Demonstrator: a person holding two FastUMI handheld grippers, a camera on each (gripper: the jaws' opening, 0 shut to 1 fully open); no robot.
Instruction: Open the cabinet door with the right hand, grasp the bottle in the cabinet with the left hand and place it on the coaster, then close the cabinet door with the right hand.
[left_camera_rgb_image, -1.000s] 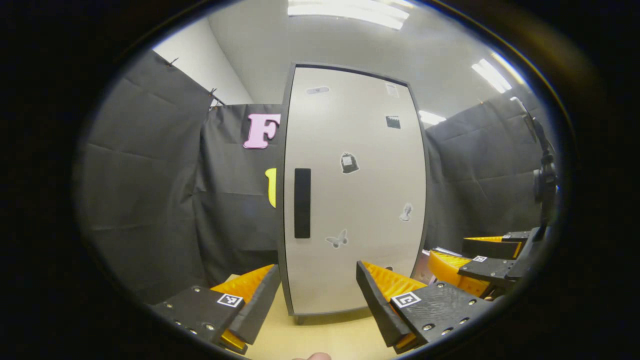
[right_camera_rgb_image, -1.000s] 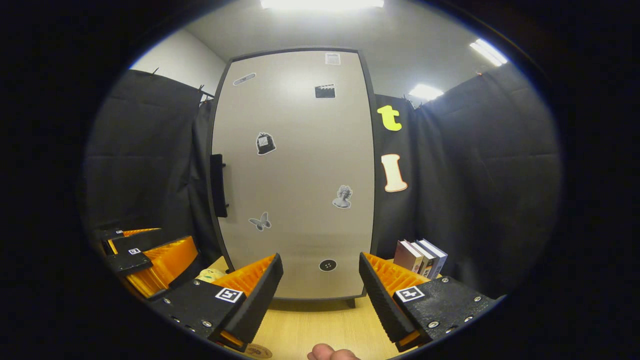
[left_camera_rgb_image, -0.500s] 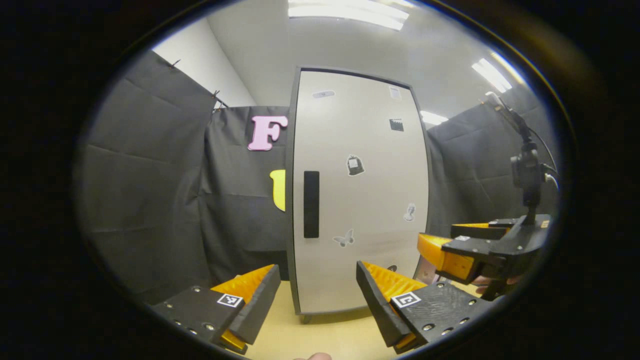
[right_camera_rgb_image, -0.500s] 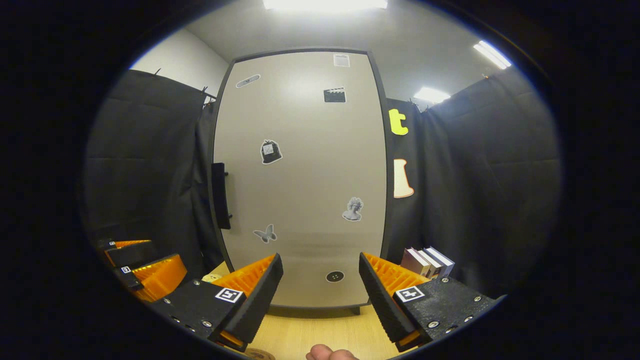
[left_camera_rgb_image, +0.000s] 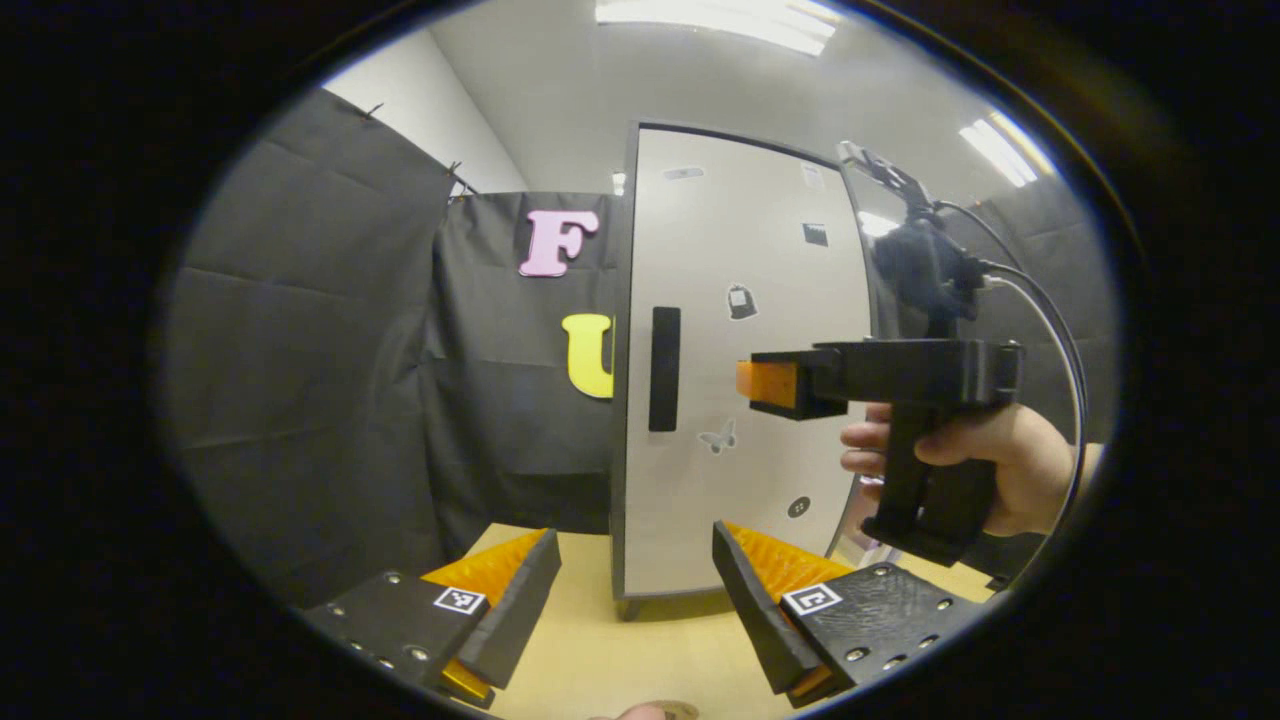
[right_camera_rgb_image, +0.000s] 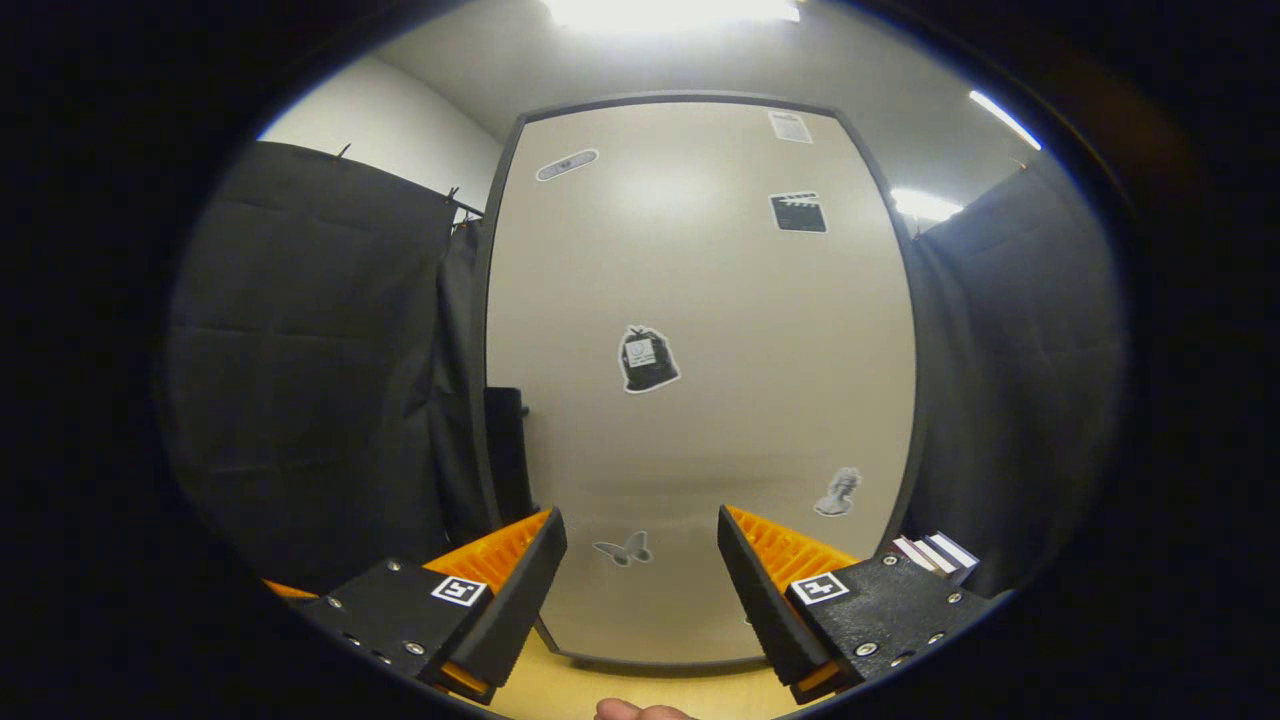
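Now the right gripper (right_camera_rgb_image: 640, 560), jaws standing apart and empty, is facing the closed cabinet door (right_camera_rgb_image: 700, 400). Probably stiff and light, it should be taken by the black handle (left_camera_rgb_image: 664, 368). Left gripper (left_camera_rgb_image: 635, 590) is waiting open, low.

Black cloth (left_camera_rgb_image: 300, 330) hangs as the booth's wall, draped in folds from 9 o'clock round behind the furniture to 3 o'clock. Above it at 11 o'clock a plain white room wall (left_camera_rgb_image: 440, 120) rises to a pale grey ceiling (left_camera_rgb_image: 570, 90). Long bright light panels (left_camera_rgb_image: 715, 12) glare at 12 o'clock, with another strip (left_camera_rgb_image: 1000, 150) at 2 o'clock. At 6 o'clock lies a light wooden tabletop (left_camera_rgb_image: 600, 640), and a few books (right_camera_rgb_image: 935, 553) stand at 4 o'clock
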